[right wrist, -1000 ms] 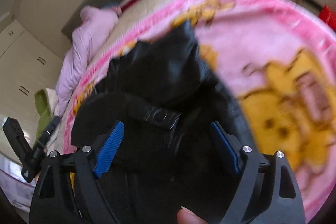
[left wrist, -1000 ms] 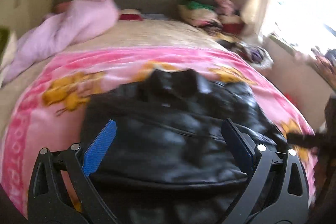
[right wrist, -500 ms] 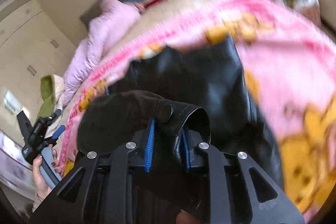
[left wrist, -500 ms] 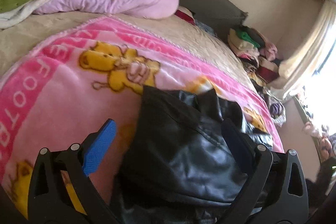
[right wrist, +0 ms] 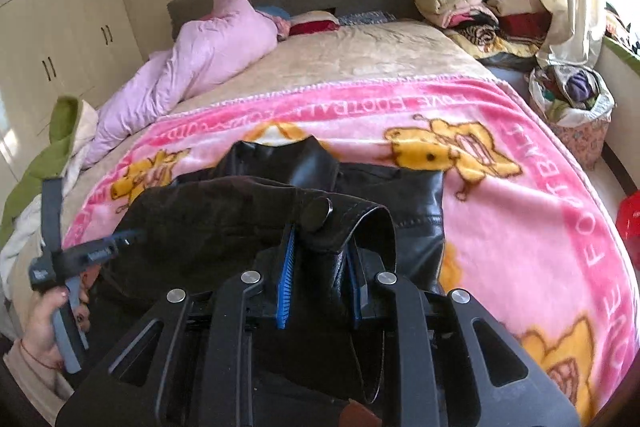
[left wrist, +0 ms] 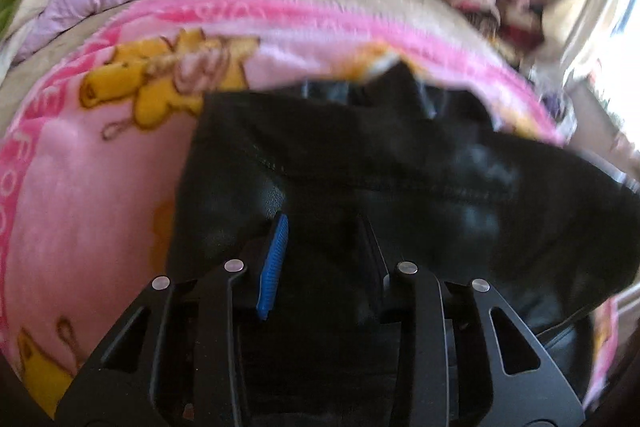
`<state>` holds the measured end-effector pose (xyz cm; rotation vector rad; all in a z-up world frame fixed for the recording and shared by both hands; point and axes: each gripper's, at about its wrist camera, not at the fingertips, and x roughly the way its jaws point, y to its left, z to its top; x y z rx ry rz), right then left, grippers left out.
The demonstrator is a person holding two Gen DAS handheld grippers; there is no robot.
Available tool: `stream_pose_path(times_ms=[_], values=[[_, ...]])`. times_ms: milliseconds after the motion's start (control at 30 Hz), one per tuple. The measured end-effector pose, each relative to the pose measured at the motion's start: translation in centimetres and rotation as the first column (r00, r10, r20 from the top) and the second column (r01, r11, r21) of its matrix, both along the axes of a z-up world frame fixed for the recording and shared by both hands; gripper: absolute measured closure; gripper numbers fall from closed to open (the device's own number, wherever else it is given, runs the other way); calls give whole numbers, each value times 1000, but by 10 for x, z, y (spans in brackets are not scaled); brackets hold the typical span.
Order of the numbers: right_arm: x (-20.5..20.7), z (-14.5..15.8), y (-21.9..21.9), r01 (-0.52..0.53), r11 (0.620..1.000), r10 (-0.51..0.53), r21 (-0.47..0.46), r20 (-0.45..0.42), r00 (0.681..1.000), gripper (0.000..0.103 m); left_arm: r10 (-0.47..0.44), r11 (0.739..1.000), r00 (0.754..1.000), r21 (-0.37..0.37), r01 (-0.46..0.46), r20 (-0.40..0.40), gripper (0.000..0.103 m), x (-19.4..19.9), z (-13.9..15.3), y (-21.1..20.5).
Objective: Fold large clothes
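A black leather jacket (right wrist: 384, 195) lies on a pink cartoon blanket (right wrist: 520, 211) on the bed, collar pointing at the headboard. My right gripper (right wrist: 320, 251) is shut on the jacket's near hem by a snap button (right wrist: 316, 213) and holds it lifted. My left gripper (left wrist: 320, 243) is shut on the jacket's (left wrist: 400, 163) near left edge, also lifted. In the right wrist view the left gripper (right wrist: 128, 237) shows at the left, held by a hand (right wrist: 44, 319).
A lilac duvet (right wrist: 192, 55) lies bunched at the bed's far left. Stacked clothes (right wrist: 472, 3) sit at the far right beside a curtain. A basket of clothes (right wrist: 572, 107) and a red object (right wrist: 630, 219) stand right of the bed. Wardrobes (right wrist: 60, 27) line the left wall.
Both grippers closed on the jacket's near edge, the right one first, then the left. The gripped edge has been lifted off the blanket.
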<state>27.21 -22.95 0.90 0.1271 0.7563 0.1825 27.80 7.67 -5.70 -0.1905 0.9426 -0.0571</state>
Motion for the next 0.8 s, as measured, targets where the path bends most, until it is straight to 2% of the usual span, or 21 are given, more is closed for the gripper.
stream_pose_path(times_ms=[100,133,167,300,367,567,633,733,800], values=[[4,-11,3,22,999,-24,-48,-42,999,79,-9,1000,1000,-4,9,-4,76,0,-7,2],[4,-14,4,34,997,-38,-67,-54,998,71,-10,1000,1000,-6,10,0,76,-1,-8,3],[3,-14,2,62,994,-68,-91,-59,996,57,-14,1000,1000,0,14,2,76,-2,-9,3],[-11,7,-8,164,980,-158,-116,62,985,56,-17,1000,1000,14,17,8,76,-3,-8,0],[-13,12,-3,150,983,-140,-104,91,986,55,-18,1000,1000,24,18,11,76,-4,-7,-3],[10,-10,36,17,989,-14,-147,19,1000,55,-23,1000,1000,17,23,16,76,-4,-7,-1],[24,-29,45,-7,987,0,-160,-45,999,55,-23,1000,1000,12,23,17,76,-5,-6,-1],[40,-62,48,2,978,-33,-210,-144,989,55,-28,1000,999,12,28,15,76,-4,-6,-1],[47,-87,45,-6,981,-35,-194,-206,978,55,-31,999,999,8,31,15,76,-4,-6,0]])
